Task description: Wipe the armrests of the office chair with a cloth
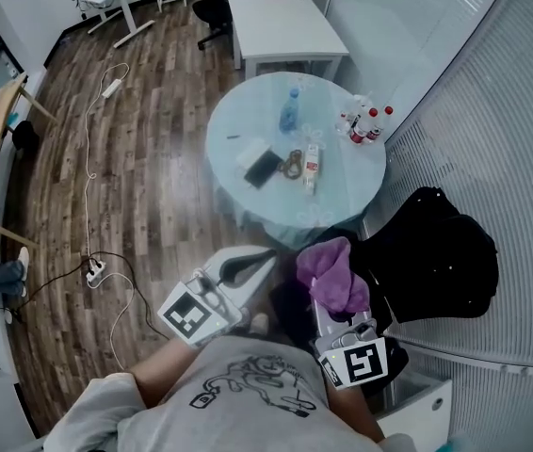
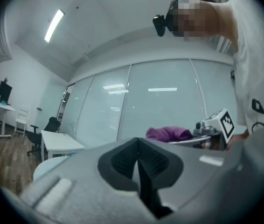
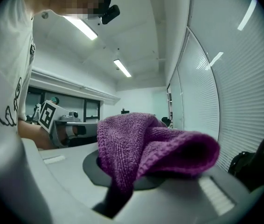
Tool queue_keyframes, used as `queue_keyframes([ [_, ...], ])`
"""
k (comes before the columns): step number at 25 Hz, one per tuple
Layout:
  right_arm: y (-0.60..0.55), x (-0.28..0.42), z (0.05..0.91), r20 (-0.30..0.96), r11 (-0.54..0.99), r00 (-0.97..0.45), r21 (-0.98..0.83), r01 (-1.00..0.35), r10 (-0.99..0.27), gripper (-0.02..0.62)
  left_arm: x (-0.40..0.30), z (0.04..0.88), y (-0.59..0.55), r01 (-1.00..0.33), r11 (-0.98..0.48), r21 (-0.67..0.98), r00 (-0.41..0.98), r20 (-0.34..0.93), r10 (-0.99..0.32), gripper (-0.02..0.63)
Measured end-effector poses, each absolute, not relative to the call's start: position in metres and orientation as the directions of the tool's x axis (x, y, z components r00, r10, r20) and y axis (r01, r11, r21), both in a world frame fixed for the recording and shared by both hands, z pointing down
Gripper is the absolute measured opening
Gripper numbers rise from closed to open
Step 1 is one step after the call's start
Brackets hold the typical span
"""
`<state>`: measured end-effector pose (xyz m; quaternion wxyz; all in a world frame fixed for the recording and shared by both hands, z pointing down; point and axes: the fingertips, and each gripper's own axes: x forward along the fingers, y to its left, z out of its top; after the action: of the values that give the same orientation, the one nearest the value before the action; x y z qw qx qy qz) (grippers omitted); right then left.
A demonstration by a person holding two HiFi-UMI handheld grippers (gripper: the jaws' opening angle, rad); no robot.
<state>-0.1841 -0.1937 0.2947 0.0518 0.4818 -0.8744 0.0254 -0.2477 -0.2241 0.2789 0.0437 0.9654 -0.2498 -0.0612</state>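
A purple cloth (image 1: 332, 273) is bunched up in my right gripper (image 1: 332, 299), which is shut on it just in front of my body. In the right gripper view the cloth (image 3: 146, 143) drapes over the jaws and hides the fingertips. The black office chair (image 1: 441, 252) stands directly right of the cloth, against the slatted wall; I cannot pick out its armrests. My left gripper (image 1: 252, 266) hovers left of the cloth, shut on nothing, its pads (image 2: 122, 160) pressed together. From the left gripper view I see the cloth (image 2: 168, 133) and the right gripper's marker cube (image 2: 225, 122).
A round glass table (image 1: 238, 130) stands ahead with a water bottle (image 1: 290, 111), small red-capped bottles (image 1: 365, 125), a dark phone (image 1: 263, 168) and small items. A white desk (image 1: 281, 22) lies beyond. Cables and a power strip (image 1: 94, 271) run over the wood floor at left.
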Motion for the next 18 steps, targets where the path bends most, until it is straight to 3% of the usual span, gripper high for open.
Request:
queue_keyframes([
  [18,-0.176,-0.192,0.257,0.052,0.542,-0.540,0.040,-0.840,-0.840,0.037,-0.237,0.235,-0.193,-0.425,-0.902,0.074,0.890,-0.148,-0.432,0.000],
])
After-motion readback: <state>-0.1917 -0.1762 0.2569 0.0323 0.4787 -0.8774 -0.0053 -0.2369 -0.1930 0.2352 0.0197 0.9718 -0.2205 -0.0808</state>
